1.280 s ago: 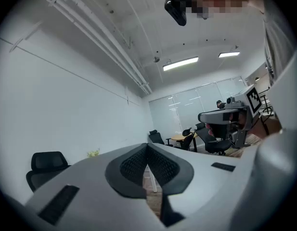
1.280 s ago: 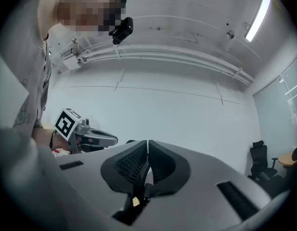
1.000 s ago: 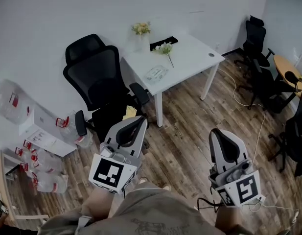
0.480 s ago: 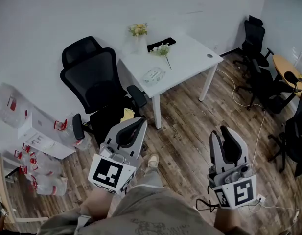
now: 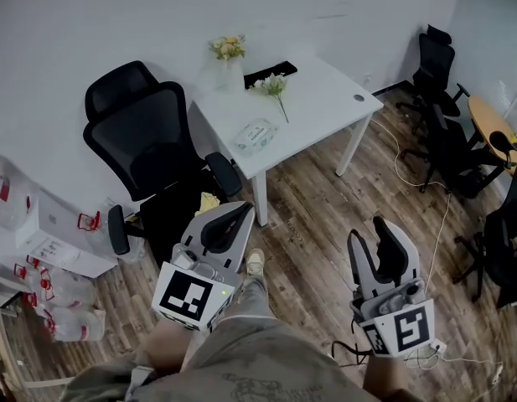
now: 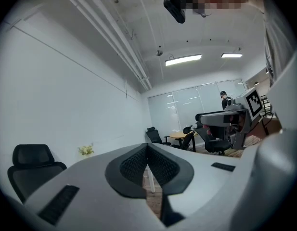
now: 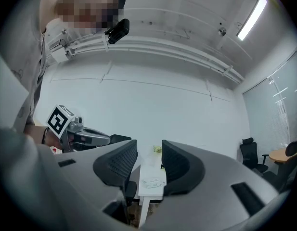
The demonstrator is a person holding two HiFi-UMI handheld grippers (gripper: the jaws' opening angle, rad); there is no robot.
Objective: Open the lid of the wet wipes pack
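White table, wet wipes pack near flower sprig, black chair

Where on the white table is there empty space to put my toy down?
The right half of the table is bare, from the white flower sprig across to the small dark spot near the corner. The back left is crowded with the yellow flowers and a black object. The wet wipes pack fills the front left.
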